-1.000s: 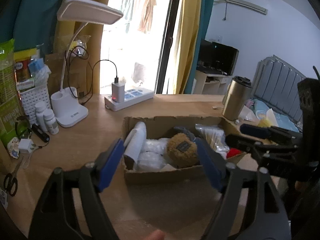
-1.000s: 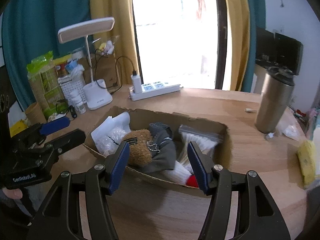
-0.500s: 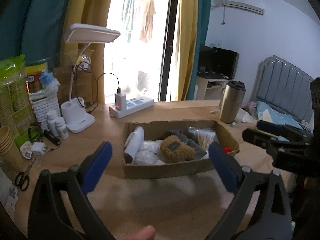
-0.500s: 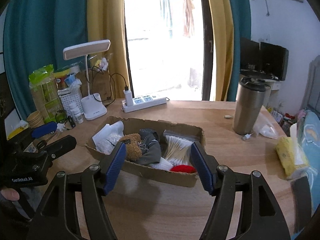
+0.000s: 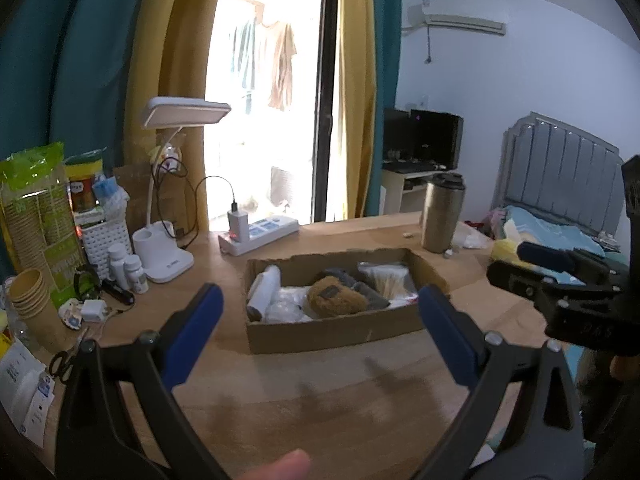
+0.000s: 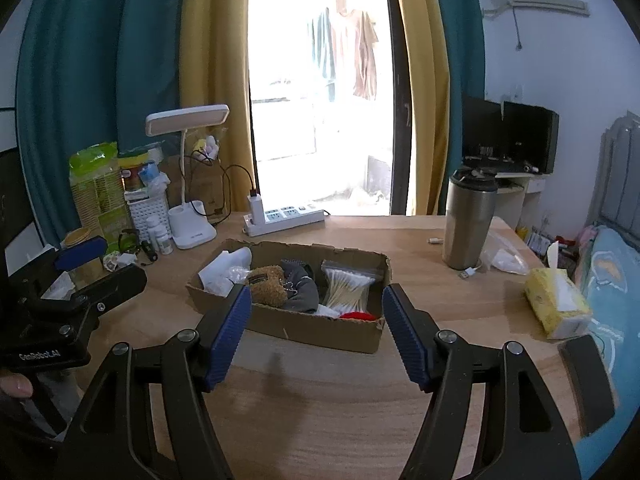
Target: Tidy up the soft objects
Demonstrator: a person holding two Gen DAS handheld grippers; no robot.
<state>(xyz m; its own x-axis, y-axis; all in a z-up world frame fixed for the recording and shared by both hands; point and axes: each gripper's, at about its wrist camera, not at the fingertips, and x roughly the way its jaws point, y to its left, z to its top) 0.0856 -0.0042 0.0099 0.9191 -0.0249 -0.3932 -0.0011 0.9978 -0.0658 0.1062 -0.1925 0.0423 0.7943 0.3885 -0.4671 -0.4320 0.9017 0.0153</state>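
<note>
A shallow cardboard box [image 5: 332, 332] [image 6: 320, 330] stands mid-table. It holds a brown plush toy [image 5: 336, 300] [image 6: 270, 289], a grey cloth [image 6: 300, 286], a white roll [image 5: 265, 286], clear plastic bags [image 5: 286, 307], a bag of cotton swabs [image 6: 347, 286] and something red [image 6: 358, 315]. My left gripper [image 5: 320, 332] is open and empty, held back from the box's near side. My right gripper [image 6: 316, 330] is open and empty, also short of the box. Each gripper shows at the edge of the other's view.
A white desk lamp [image 5: 164, 248], a power strip [image 5: 260, 234], pill bottles [image 5: 128, 270], a white basket [image 5: 106, 236], paper cups [image 5: 28, 300] and scissors [image 5: 66, 356] crowd the left. A steel tumbler [image 6: 468, 220] and yellow tissue pack [image 6: 556, 304] stand right.
Both grippers have pulled back and up from the box, which now looks smaller and farther. The left jaws have opened wider. The box's contents have not moved.
</note>
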